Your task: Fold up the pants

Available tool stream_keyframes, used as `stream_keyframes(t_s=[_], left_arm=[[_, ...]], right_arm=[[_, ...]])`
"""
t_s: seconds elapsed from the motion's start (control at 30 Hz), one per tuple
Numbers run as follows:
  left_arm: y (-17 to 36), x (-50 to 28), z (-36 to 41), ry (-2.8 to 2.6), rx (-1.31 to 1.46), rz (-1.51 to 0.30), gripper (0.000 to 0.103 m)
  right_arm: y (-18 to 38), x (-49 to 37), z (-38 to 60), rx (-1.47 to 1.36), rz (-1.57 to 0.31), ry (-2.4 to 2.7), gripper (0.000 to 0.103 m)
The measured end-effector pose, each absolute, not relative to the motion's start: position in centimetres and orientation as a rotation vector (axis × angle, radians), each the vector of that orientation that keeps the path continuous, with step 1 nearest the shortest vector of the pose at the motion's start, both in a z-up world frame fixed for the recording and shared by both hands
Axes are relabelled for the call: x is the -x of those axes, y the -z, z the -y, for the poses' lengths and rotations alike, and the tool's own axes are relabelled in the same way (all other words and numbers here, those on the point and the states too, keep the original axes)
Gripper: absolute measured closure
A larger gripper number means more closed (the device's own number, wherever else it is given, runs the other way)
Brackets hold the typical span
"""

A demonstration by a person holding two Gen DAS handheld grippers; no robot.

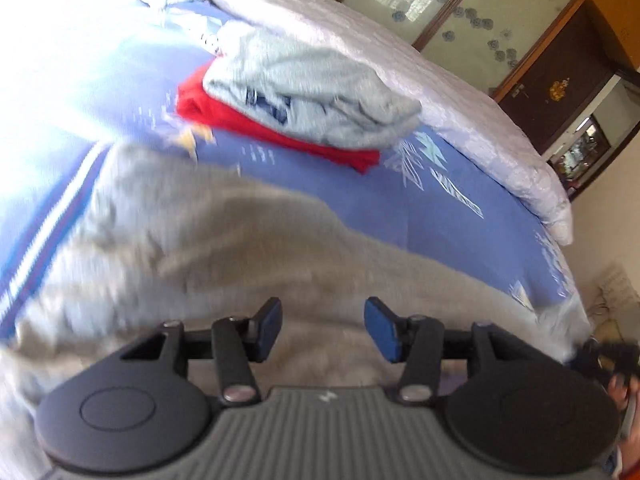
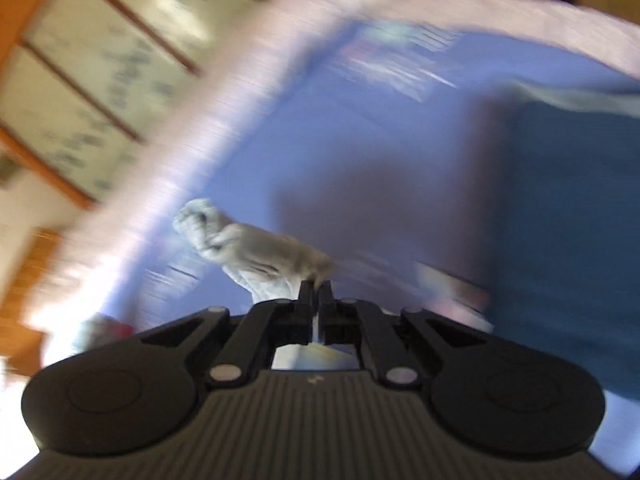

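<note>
The grey pants lie spread across the blue bedsheet in the left wrist view. My left gripper is open just above the pants, with nothing between its blue pads. In the right wrist view my right gripper is shut on a bunched end of the grey pants, which sticks up and to the left above the blue sheet. That view is heavily blurred.
A folded light grey garment sits on a folded red one further back on the bed. A white quilt lies along the far side. A dark blue cloth shows at the right. Wooden wardrobe doors stand behind.
</note>
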State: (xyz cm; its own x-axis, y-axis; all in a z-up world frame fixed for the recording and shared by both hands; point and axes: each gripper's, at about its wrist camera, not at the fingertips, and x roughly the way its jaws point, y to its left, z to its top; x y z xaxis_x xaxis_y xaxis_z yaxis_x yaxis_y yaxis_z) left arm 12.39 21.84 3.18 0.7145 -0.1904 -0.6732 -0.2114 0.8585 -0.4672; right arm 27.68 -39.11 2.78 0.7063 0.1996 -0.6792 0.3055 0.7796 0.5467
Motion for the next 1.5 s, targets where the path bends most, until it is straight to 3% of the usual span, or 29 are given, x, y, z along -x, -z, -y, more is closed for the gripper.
stream_keyframes(t_s=[0.13, 0.3, 0.33, 0.37, 0.43, 0.53, 0.77, 0.83, 0.9, 0.93, 0.97, 1.03, 1.07, 1.1, 1.13, 1.2, 1.23, 1.27, 1.37, 1.5], left_arm=[[-4.0, -15.9, -22.5, -0.021, 0.475, -0.805, 0.054], [-3.6, -18.0, -23.2, -0.085, 0.431, -0.844, 0.055], [-4.0, -17.9, -23.3, -0.091, 0.417, -0.826, 0.055], [-4.6, -17.9, -23.4, -0.106, 0.393, -0.803, 0.054], [-5.8, -17.8, -23.9, -0.131, 0.334, -0.765, 0.052], [-7.1, -18.0, -24.9, -0.189, 0.198, -0.735, 0.042], [-7.4, -17.5, -29.7, -0.258, 0.116, -0.768, 0.039], [-7.3, -17.0, -30.6, -0.246, 0.115, -0.766, 0.022], [-6.9, -16.7, -31.0, -0.209, 0.112, -0.772, 0.015], [-6.5, -16.7, -31.2, -0.194, 0.122, -0.786, 0.012], [-5.9, -16.9, -31.3, -0.183, 0.137, -0.809, 0.011], [-4.2, -17.5, -31.8, -0.181, 0.173, -0.86, 0.011], [-3.4, -17.8, -32.1, -0.18, 0.198, -0.879, 0.013], [-2.5, -18.0, -32.3, -0.181, 0.223, -0.899, 0.024], [-1.7, -18.4, -32.3, -0.188, 0.237, -0.924, 0.05], [-0.5, -18.8, -32.3, -0.192, 0.267, -0.961, 0.071], [-0.5, -18.7, -32.0, -0.212, 0.262, -0.942, 0.075], [-0.8, -18.7, -31.6, -0.228, 0.241, -0.922, 0.077], [-2.6, -18.2, -31.1, -0.317, 0.205, -0.815, 0.081], [-2.5, -18.8, -31.7, -0.377, 0.262, -0.78, 0.08]], right_arm=[[0.6, -26.0, 42.0, -0.773, -0.863, 0.169, 0.091], [-2.7, -26.2, 41.4, -0.615, -0.805, 0.104, 0.091], [-3.6, -27.0, 40.4, -0.533, -0.802, 0.076, 0.085], [-4.2, -27.9, 39.5, -0.467, -0.802, 0.055, 0.07], [-4.7, -29.9, 38.1, -0.398, -0.813, 0.001, 0.057], [-4.5, -32.1, 36.6, -0.328, -0.82, -0.03, 0.056], [-5.3, -32.8, 33.7, -0.219, -0.806, -0.226, 0.057], [-5.7, -33.1, 32.5, -0.073, -0.784, -0.229, 0.057], [-5.2, -34.1, 32.3, 0.051, -0.802, -0.196, 0.052], [-4.7, -34.9, 32.5, 0.097, -0.826, -0.189, 0.039], [-4.0, -35.8, 33.0, 0.126, -0.859, -0.182, 0.034], [-2.7, -37.2, 34.2, 0.151, -0.893, -0.099, 0.034], [-2.1, -37.9, 34.8, 0.141, -0.91, -0.073, 0.034], [-1.4, -38.5, 35.5, 0.106, -0.934, -0.067, 0.033], [-0.6, -39.1, 36.2, 0.053, -0.97, -0.077, 0.034], [0.8, -39.5, 36.7, -0.038, -1.016, -0.086, 0.037], [0.8, -39.2, 36.3, -0.014, -0.986, -0.086, 0.058], [0.6, -38.8, 35.6, 0.013, -0.959, -0.11, 0.064], [-0.7, -37.7, 34.5, 0.064, -0.836, -0.083, 0.068], [-2.2, -38.2, 35.9, -0.088, -0.671, -0.029, 0.067]])
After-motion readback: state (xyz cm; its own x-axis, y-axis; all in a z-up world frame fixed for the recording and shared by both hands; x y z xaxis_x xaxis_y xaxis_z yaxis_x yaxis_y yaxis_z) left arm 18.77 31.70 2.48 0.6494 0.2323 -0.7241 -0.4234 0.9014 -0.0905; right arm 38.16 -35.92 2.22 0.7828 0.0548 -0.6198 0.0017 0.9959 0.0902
